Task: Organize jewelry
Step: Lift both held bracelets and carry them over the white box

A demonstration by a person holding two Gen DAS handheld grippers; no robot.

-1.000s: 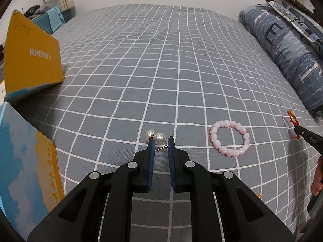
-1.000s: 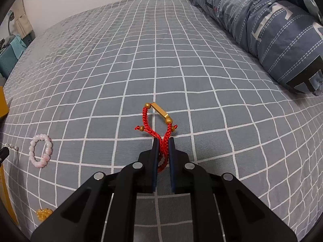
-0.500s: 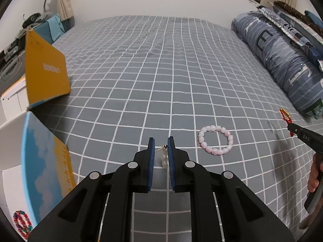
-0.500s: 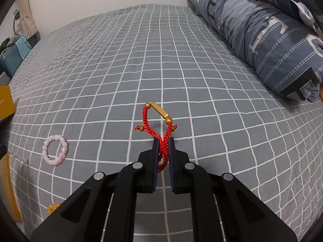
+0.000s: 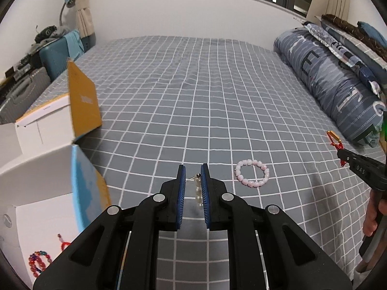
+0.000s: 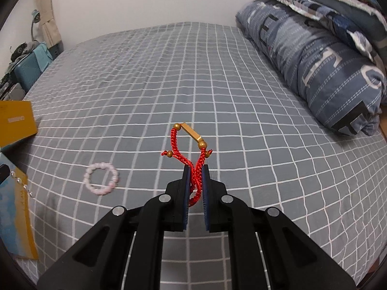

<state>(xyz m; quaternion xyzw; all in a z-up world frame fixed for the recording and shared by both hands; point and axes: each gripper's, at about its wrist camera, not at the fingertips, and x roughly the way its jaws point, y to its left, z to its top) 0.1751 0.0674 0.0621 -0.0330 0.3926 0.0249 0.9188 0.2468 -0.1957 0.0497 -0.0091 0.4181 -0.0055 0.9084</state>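
My left gripper (image 5: 192, 170) is shut on a pearl earring (image 5: 198, 191), which hangs between the blue pads above the grey checked bed (image 5: 193, 91). My right gripper (image 6: 195, 169) is shut on a red braided bracelet (image 6: 191, 145) with a gold bar, its loop sticking up past the fingertips. In the left wrist view the right gripper (image 5: 344, 155) shows at the right edge with the red bracelet (image 5: 335, 141). A pink bead bracelet (image 5: 252, 176) lies flat on the bed between the two grippers, also visible in the right wrist view (image 6: 101, 178).
An open white box with a blue and yellow lid (image 5: 82, 188) stands at the left; a colourful bead bracelet (image 5: 38, 263) lies inside. Behind it sits a yellow box (image 5: 82, 104). Blue striped pillows (image 6: 314, 67) line the right side. A hand (image 5: 375, 215) holds the right gripper.
Both grippers have risen from the bed with their loads. The pearl earring left the sheet and now hangs from the left pads. The white box's inside came into view.
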